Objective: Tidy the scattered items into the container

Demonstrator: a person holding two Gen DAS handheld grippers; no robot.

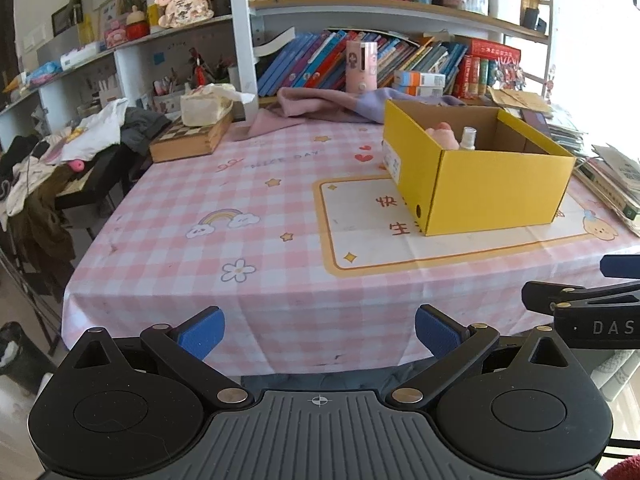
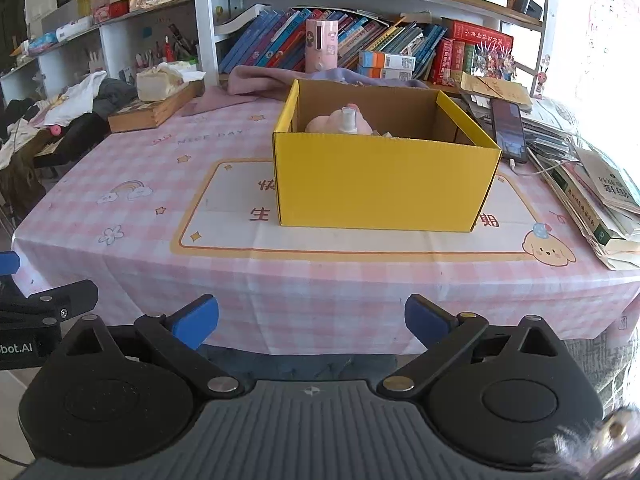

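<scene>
Yellow cardboard box (image 2: 384, 184) sits open-topped on the table (image 2: 132, 240), on the cream panel of the pink checked tablecloth, toward the far right half. Inside the box: a pink soft toy (image 2: 328, 122) and a small white spray bottle (image 2: 347, 118) standing upright just in front of it, both near the box's back left; only their tops show over the rim. In the left wrist view the same box (image 1: 480, 188) sits right of centre, toy (image 1: 442, 134) and bottle (image 1: 468, 138) visible inside.

Left claw (image 1: 320, 332) is spread wide, blue pads well apart, nothing between them, hanging over the near table edge. Right claw (image 2: 312, 322) is likewise wide open and empty, also at the near edge, pointing toward the box front but well short of it. Each claw's side shows at the frame edge of the other view, so they sit side by side.

No loose items on the tablecloth in front of the box. Around the table's far side: wooden chessboard box (image 2: 154, 110) with a tissue pack (image 2: 160, 80) on top at far left, pink and purple cloth (image 2: 256, 80) behind the box, pink cylindrical gadget (image 2: 322, 46) upright by the bookshelf. Phone (image 2: 509, 130) lies on a pile of books and papers just right of the box, cable plugged in. Clothes heap on a chair beyond the table's left corner.
</scene>
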